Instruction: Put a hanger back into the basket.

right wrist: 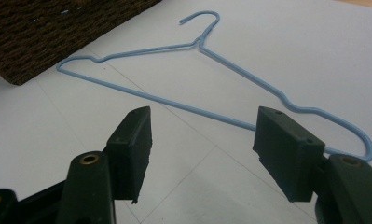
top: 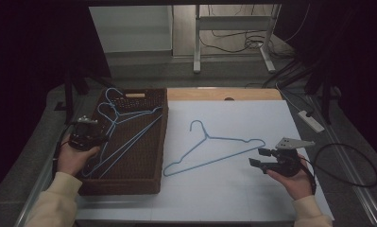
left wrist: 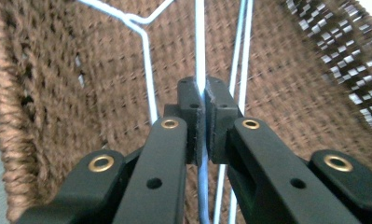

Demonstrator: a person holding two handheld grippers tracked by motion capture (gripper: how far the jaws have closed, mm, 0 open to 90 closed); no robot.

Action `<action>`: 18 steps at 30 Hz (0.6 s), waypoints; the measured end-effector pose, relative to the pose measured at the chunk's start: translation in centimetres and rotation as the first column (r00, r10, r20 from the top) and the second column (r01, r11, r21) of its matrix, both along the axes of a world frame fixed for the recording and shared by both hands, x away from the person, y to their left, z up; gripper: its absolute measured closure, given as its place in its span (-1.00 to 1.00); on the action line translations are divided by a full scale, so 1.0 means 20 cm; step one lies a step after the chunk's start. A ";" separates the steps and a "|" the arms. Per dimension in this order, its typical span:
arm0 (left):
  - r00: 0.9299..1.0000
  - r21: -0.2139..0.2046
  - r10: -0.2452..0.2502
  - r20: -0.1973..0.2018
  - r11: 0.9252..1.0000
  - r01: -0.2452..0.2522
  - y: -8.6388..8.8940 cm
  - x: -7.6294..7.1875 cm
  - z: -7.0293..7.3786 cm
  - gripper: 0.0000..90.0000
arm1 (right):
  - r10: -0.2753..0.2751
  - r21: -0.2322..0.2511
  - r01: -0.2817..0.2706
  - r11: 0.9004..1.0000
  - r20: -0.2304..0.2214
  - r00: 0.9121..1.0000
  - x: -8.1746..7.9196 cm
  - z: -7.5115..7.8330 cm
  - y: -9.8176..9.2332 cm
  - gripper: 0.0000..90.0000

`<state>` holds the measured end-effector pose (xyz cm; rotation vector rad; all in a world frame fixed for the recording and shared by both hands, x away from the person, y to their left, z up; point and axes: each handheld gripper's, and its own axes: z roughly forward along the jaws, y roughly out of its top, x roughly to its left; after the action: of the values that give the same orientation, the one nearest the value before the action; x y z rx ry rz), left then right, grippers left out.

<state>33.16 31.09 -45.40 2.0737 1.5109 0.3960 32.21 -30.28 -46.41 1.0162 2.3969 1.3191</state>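
While the left claw [left wrist: 201, 116] is reaching down into the brown woven basket [top: 160, 142] at the left of the tabletop [top: 252, 189], its jaws are pinching shut on one blue wire of a hanger in the basket [top: 111, 126]; in the left gripper view that wire is running straight up between the two pads, with two more thin blue wires lying just beside them on the basket floor. Several blue wire hangers are lying piled in the basket, and their hooks are pointing toward its far wall. The right claw [top: 258, 157] is hovering near the right end of the lone blue hanger [top: 209, 150], which is lying flat on the white tabletop just beside the basket, hook pointing away from the person. Its jaws are standing wide apart with nothing between them, apart from the wire. A person's hands in cream sleeves are holding both grippers. No writing, brand or label can be read on any of these things
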 end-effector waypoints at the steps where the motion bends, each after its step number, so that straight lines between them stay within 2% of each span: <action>1: 1.000 0.011 0.005 -0.014 1.000 -0.005 -0.01 0.00 -0.01 0.92 | 0.001 -0.001 -0.001 1.000 -0.001 1.000 0.00 0.00 0.00 -0.16; 3: 0.999 0.043 0.011 -0.038 0.999 -0.009 -0.02 0.01 -0.02 0.89 | 0.002 -0.001 -0.002 1.000 -0.002 1.000 0.00 0.00 0.00 -0.16; 6: 0.999 0.054 0.017 -0.035 0.998 -0.015 -0.02 0.02 -0.02 0.66 | 0.003 -0.004 -0.003 1.000 -0.004 1.000 0.00 0.00 0.00 -0.17; 7: 1.000 0.068 0.025 0.005 0.997 -0.026 -0.03 0.01 -0.01 0.54 | 0.004 -0.005 -0.004 1.000 -0.004 1.000 0.00 0.00 0.00 -0.17; 9: 0.999 0.048 0.010 0.049 0.999 -0.013 -0.03 -0.01 0.02 0.41 | 0.005 -0.005 -0.005 1.000 -0.004 1.000 0.00 0.00 0.00 -0.18; 10: 0.999 0.048 0.010 0.049 0.999 -0.013 -0.03 -0.01 0.02 0.31 | 0.004 -0.005 -0.004 1.000 -0.005 1.000 0.00 -0.01 0.00 -0.18; 11: 0.994 0.030 -0.025 0.104 0.999 0.022 -0.05 -0.05 0.06 0.18 | 0.004 -0.009 -0.004 1.000 -0.007 1.000 0.00 -0.01 0.00 -0.18; 12: 0.994 0.030 -0.025 0.104 0.999 0.022 -0.05 -0.05 0.06 0.12 | 0.004 -0.009 -0.004 1.000 -0.007 1.000 0.00 -0.01 0.00 -0.18; 13: 0.990 0.018 -0.046 0.135 0.999 0.044 -0.06 -0.07 0.08 0.12 | 0.004 -0.014 -0.004 1.000 -0.008 1.000 0.00 -0.01 0.01 -0.18; 14: 0.985 0.002 -0.068 0.159 0.998 0.068 -0.08 -0.09 0.10 0.04 | 0.004 -0.019 -0.004 1.000 -0.010 1.000 0.00 -0.01 0.01 -0.19; 18: 0.968 -0.058 -0.121 0.220 0.989 0.137 -0.12 -0.17 0.15 -0.10 | 0.006 -0.023 -0.007 1.000 -0.012 1.000 0.00 -0.02 0.02 -0.20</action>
<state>29.77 28.61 -42.45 1.9885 1.2386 0.4916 32.23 -29.97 -46.78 1.0140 2.4208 1.2878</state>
